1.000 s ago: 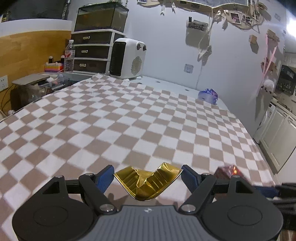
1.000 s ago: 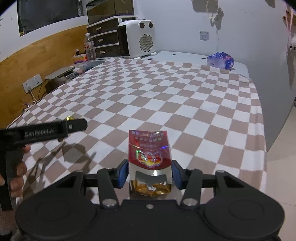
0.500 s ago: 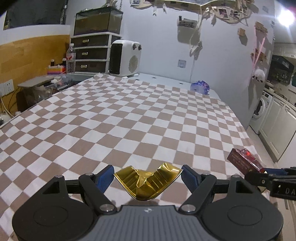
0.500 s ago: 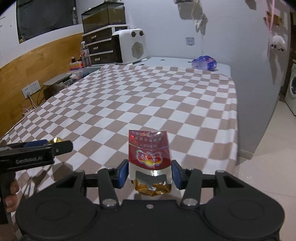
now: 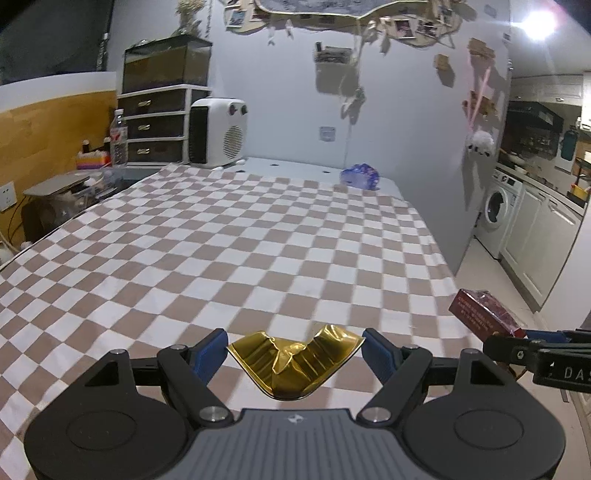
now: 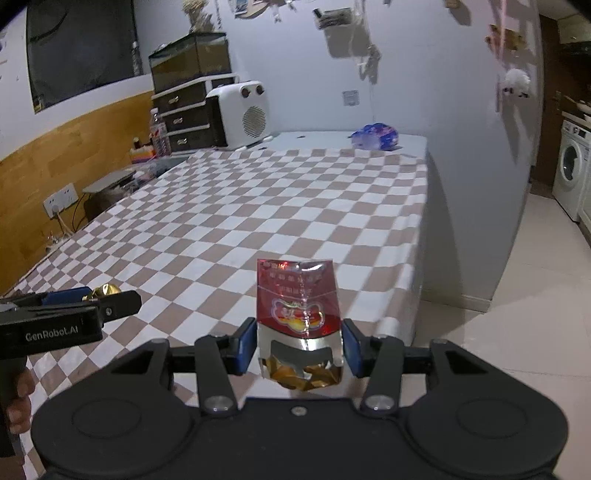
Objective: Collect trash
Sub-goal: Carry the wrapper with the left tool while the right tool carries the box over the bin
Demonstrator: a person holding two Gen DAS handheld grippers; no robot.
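- Your left fingers (image 5: 207,352) are clamped on the gold foil wrapper (image 5: 293,363); your right fingers (image 6: 248,341) grip the red snack packet (image 6: 298,306).
- Both have lifted and pulled back off the checkered tabletop (image 5: 221,236), so next stop's probably a bin, though none's visible.

My views are looking dim and bluish, a ceiling lamp (image 5: 540,23) is glaring at the upper right, the checkered cloth (image 5: 229,236) is smearing slightly, and fisheye edges are bending.

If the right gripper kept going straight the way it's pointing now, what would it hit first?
Most likely the checkered tablecloth, near the table's right edge. The right gripper, shut on the red snack wrapper, tilts down toward bare cloth; nothing else seems to lie in that line, though depth is uncertain.
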